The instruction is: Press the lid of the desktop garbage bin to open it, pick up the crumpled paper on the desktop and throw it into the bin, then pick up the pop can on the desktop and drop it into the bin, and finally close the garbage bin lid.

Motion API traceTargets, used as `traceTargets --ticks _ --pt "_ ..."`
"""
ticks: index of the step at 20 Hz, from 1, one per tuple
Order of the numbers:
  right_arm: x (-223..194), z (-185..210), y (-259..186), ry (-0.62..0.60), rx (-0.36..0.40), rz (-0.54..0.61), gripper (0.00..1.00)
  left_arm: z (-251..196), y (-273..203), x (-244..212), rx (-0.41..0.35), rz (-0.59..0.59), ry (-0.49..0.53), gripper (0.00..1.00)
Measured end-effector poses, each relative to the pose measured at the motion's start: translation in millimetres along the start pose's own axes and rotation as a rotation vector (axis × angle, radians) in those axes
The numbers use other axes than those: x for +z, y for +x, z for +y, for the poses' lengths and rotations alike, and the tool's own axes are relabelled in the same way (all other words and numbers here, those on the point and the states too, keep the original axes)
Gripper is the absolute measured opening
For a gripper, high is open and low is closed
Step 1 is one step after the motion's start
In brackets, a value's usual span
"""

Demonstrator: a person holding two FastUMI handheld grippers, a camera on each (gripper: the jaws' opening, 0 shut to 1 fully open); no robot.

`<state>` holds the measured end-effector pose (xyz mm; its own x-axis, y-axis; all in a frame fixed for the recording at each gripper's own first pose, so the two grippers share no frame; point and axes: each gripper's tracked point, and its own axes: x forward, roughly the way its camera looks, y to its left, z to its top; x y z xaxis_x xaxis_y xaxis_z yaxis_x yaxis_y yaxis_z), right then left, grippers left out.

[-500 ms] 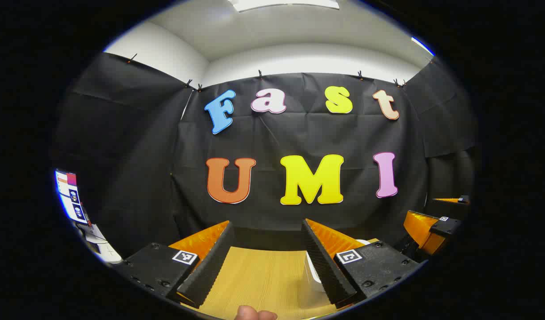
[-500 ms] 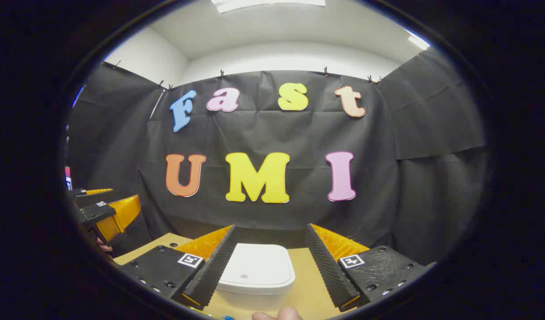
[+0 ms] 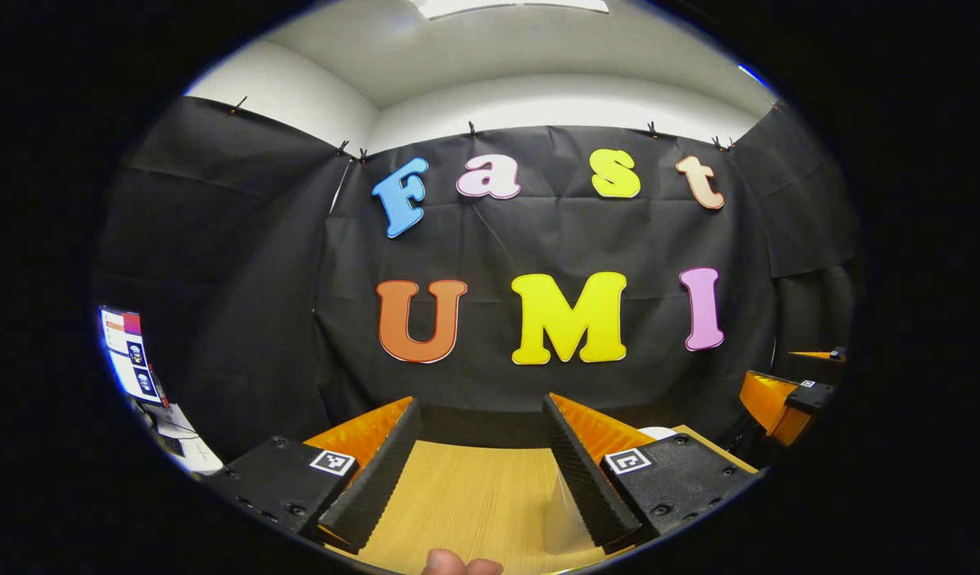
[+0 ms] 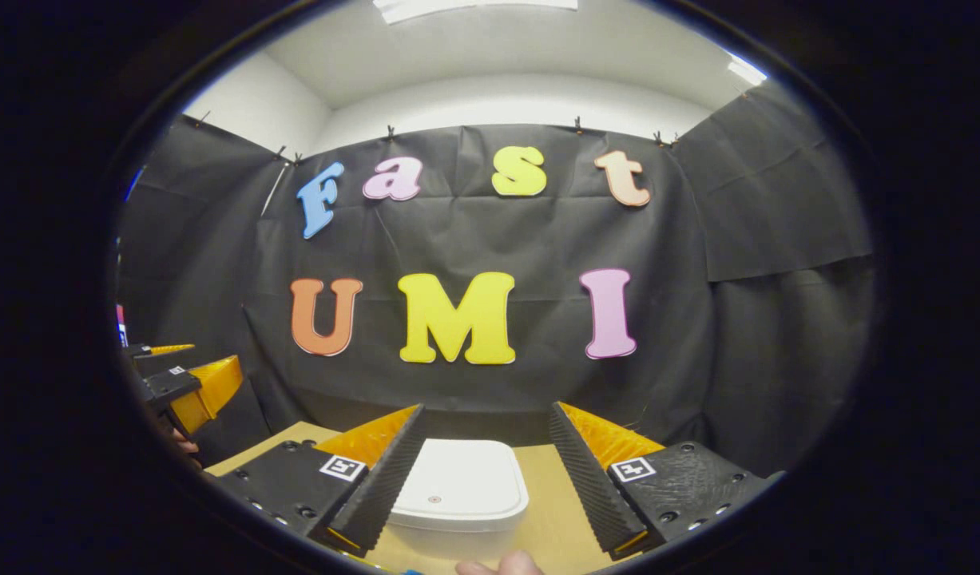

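— Two big surfaces first: what are they?
— One is the black cloth wall [image 4: 497, 239] at the back of the booth, the other the wooden desk [image 3: 474, 503] below it.
— And the bin?
— In the right gripper view the white garbage bin [image 4: 458, 499] stands on the desk between that gripper's fingers, apart from both. Its lid [image 4: 462, 479] lies flat and closed. In the left gripper view a small white piece of it peeks over the right-hand finger.
— How do the jaws stand?
— The right gripper [image 4: 486, 471] has its jaws spread wide, released, grasping nothing. The left gripper [image 3: 482, 471] is the same: jaws apart over bare desk, nothing between them.
— Do they see each other?
— Yes. The left gripper sits at the left edge of the right gripper view; the right gripper sits at the right edge of the left gripper view.
— Anything smaller?
— A fingertip [image 4: 501, 565] at the bottom edge of the right gripper view, and a screen [image 3: 126, 355] far left in the left gripper view.
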<state>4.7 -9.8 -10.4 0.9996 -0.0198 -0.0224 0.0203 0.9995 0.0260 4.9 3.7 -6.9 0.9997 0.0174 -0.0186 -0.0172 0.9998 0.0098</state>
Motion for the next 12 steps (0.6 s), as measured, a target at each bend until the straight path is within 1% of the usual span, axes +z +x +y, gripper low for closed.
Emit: traceTargets --ticks 1,2,3,9,10,11,12 --pt "-1.7 0.5 -1.0 -0.002 0.004 0.004 0.95 0.9 -0.7 0.2 0.003 -0.001 0.000 0.97" --pt "-3.0 1.1 -1.5 -0.006 0.008 0.009 0.97 3.3 -1.2 -0.5 0.006 0.000 0.002 1.00" --pt "-6.1 1.3 -2.3 -0.012 0.013 0.014 0.97 4.5 -1.8 -2.2 0.008 0.003 0.004 0.97" --pt "-17.5 2.7 -5.3 -0.031 0.019 0.039 0.95 -2.5 -8.1 -4.9 -0.010 0.011 0.012 0.97" --pt "-20.0 2.1 -5.1 -0.032 0.020 0.048 0.93 -3.6 -8.2 -5.4 -0.009 0.011 0.012 0.97" --pt "-23.2 0.4 -4.9 -0.037 0.017 0.057 0.95 -4.7 -8.1 -5.8 -0.013 0.011 0.012 0.97" --pt "-26.5 -0.7 -3.5 -0.040 0.017 0.067 0.95 -6.9 -6.7 -7.1 -0.016 0.015 0.014 0.97"
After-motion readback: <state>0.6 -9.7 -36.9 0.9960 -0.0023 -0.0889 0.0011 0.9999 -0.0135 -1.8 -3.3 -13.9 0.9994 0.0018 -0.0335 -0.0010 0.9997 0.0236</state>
